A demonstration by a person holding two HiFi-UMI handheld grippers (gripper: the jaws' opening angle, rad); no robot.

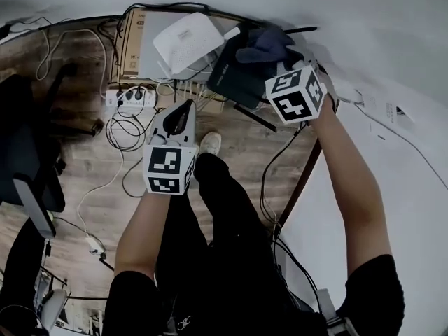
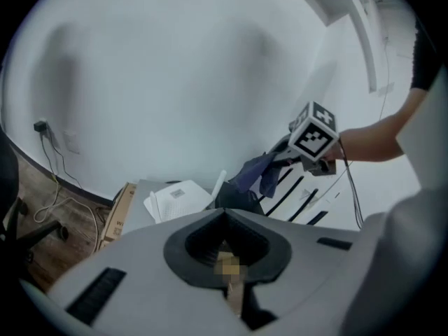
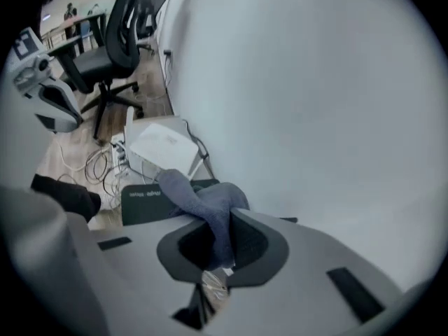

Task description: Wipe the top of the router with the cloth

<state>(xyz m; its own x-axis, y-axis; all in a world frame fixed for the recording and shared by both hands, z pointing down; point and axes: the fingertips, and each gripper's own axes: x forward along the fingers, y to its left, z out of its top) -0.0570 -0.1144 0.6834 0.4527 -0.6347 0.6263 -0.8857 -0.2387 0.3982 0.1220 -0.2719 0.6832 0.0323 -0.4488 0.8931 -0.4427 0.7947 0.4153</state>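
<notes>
A black router (image 1: pixel 234 79) with thin antennas sits by the white wall, next to a white router (image 1: pixel 183 42) on a grey box. My right gripper (image 1: pixel 278 63) is shut on a dark blue cloth (image 1: pixel 264 45), which hangs over the black router's far end. In the right gripper view the cloth (image 3: pixel 203 201) runs from the jaws of the gripper (image 3: pixel 225 217) onto the black router (image 3: pixel 143 203). My left gripper (image 1: pixel 186 109) hovers above the floor, short of both routers, jaws together and holding nothing. The left gripper view shows the gripper (image 2: pixel 224 214), the white router (image 2: pixel 175 200) and the cloth (image 2: pixel 255 172).
A power strip (image 1: pixel 129 100) and tangled cables (image 1: pixel 126 135) lie on the wooden floor. A cardboard box (image 1: pixel 129 40) stands behind the white router. An office chair (image 3: pixel 115 40) is off to the left. The person's legs and shoe (image 1: pixel 208 144) are below the grippers.
</notes>
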